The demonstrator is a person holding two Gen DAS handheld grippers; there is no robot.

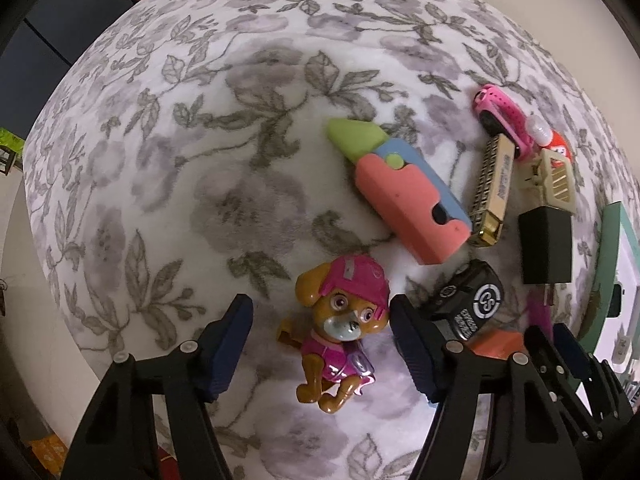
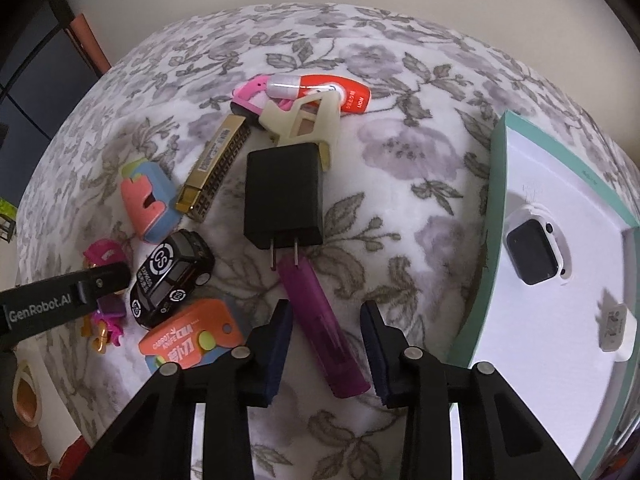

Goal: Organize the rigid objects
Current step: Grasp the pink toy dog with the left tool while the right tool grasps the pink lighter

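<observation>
A toy dog in a pink outfit (image 1: 340,332) lies on the floral cloth, between the open fingers of my left gripper (image 1: 322,344), which is not closed on it. My right gripper (image 2: 326,344) is open around a purple lighter (image 2: 320,320), which rests on the cloth. Around them lie a black toy car (image 2: 172,276), a black charger plug (image 2: 284,196), a harmonica (image 2: 216,164), a pink-and-blue toy knife (image 1: 404,196), an orange carrot knife (image 2: 190,340), a pink toy car (image 1: 504,120) and a beige toy (image 2: 304,120).
A teal-rimmed white box lid (image 2: 492,240) lies at the right, holding a smartwatch (image 2: 536,252) and a small white block (image 2: 616,328). A red-and-white tube (image 2: 340,92) lies at the back. The round cushion's edge drops off to the left.
</observation>
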